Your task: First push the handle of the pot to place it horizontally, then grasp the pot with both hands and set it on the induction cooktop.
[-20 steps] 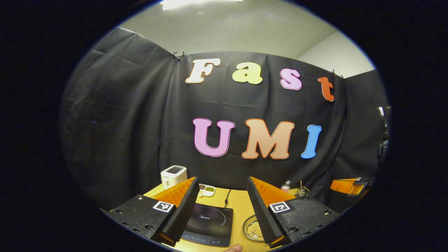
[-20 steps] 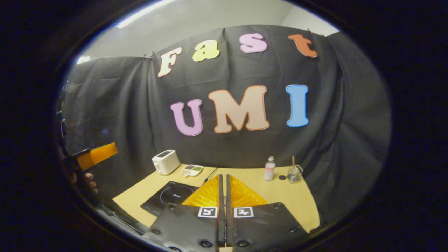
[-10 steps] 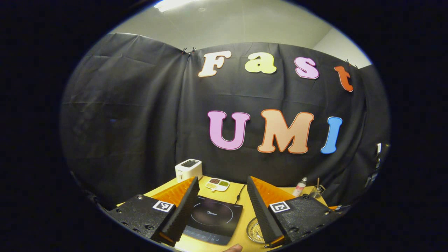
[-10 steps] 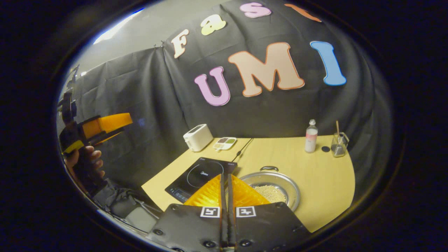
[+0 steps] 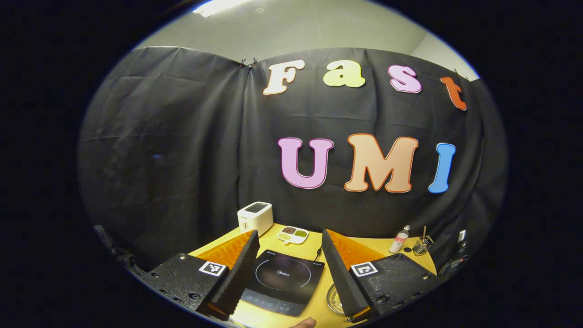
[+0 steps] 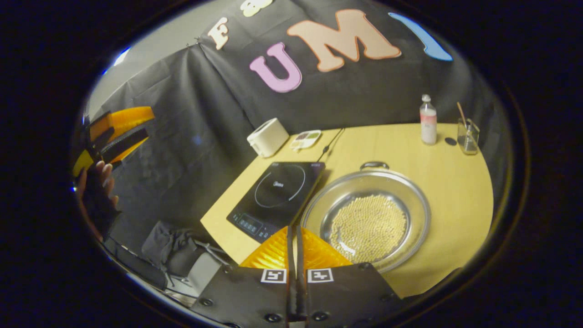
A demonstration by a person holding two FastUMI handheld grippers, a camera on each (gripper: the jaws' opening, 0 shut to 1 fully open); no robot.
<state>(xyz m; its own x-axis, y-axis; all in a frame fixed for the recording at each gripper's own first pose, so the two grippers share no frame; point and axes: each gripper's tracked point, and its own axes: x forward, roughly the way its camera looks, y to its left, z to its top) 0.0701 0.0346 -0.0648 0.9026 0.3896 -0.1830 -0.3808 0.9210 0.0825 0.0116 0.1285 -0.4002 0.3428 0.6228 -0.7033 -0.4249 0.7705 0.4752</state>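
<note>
Right gripper (image 6: 292,234) is hanging above the table's (image 6: 455,182) near edge, fingers pressed together, empty. Left gripper (image 5: 288,269) is hovering spread wide over the induction cooktop (image 5: 283,280). Pot (image 6: 366,218) is sitting just beside the cooktop, its handle (image 6: 374,164) pointing toward the far side.

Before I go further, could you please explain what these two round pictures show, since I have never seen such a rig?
A person holds a two-finger tool in each hand, and a camera rides on each. In the left gripper view, the left gripper has its fingers spread, holding nothing, above the induction cooktop. In the right gripper view, the right gripper has its fingers together, empty, above the pot of small beads. The table also carries a toaster, a small divided dish, a bottle and a glass.
</note>
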